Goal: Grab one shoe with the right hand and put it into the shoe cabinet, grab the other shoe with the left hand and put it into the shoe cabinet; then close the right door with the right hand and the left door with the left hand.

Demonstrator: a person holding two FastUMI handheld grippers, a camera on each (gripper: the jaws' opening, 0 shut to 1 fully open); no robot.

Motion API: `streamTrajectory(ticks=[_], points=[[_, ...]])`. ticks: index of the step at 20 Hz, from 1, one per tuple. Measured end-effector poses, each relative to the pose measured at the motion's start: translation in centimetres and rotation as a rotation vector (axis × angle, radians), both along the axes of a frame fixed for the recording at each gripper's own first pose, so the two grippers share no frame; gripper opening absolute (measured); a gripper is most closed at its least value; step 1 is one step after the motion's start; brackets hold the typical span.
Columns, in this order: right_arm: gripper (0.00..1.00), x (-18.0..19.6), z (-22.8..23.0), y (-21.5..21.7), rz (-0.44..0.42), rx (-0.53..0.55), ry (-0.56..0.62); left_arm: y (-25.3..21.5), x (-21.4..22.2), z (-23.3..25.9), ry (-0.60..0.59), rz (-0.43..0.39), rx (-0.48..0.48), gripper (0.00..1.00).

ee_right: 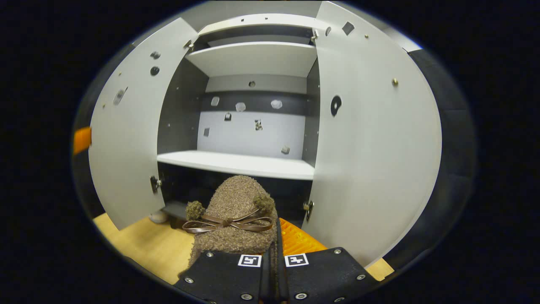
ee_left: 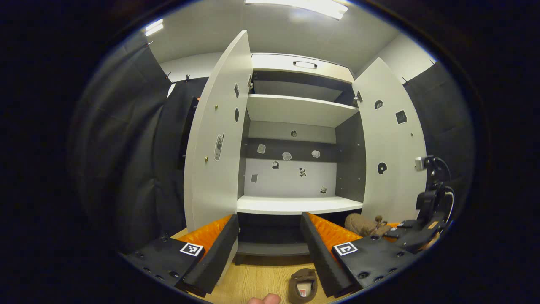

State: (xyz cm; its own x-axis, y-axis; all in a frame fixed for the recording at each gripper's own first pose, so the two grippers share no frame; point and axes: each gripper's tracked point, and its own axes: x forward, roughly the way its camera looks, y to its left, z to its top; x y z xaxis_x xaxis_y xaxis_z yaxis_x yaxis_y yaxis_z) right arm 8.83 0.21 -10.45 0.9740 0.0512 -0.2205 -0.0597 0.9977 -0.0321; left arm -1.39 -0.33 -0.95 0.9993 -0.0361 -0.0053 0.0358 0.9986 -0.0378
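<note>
A brown fuzzy shoe with a ribbon bow is pinched by its edge in my right gripper, which is shut on it and held in front of the open shoe cabinet. In the left gripper view, that right gripper holds the same shoe low beside the right door. The other brown shoe lies on the wooden floor, opening up, just below my left gripper. My left gripper is open and holds nothing. Both cabinet doors stand wide open.
The left door and right door flank the opening. A white lower shelf and an upper shelf are bare. Black cloth walls hang on both sides. A fingertip shows at the bottom edge.
</note>
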Motion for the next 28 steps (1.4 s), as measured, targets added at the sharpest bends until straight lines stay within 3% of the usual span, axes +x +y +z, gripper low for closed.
streamTrajectory(ticks=[5, 11, 16, 19, 23, 28], points=[[0.06, 5.6, 9.6, 0.6, 0.001, -0.039, -0.105, 0.6, -0.3, 0.2, -0.01, 0.012, 0.006, 0.96], [0.06, 15.1, 13.0, 0.6, -0.02, -0.076, -0.101, 2.0, -0.8, 0.3, -0.006, 0.055, 0.008, 0.96], [0.06, 23.1, 9.9, 2.1, -0.035, 0.023, 0.043, 2.6, -0.9, -0.2, 0.008, 0.073, 0.015, 0.99], [0.07, 26.9, 5.1, 2.5, -0.08, 0.005, 0.157, 2.5, -1.0, -0.7, 0.024, 0.075, -0.001, 0.96], [0.07, 28.4, -0.4, 3.0, -0.097, 0.038, 0.308, 3.1, -1.2, -0.9, 0.031, 0.09, 0.002, 0.96], [0.21, 28.3, -2.7, 1.7, -0.111, -0.018, 0.367, 4.1, -1.4, -2.3, 0.063, 0.109, -0.037, 0.96]])
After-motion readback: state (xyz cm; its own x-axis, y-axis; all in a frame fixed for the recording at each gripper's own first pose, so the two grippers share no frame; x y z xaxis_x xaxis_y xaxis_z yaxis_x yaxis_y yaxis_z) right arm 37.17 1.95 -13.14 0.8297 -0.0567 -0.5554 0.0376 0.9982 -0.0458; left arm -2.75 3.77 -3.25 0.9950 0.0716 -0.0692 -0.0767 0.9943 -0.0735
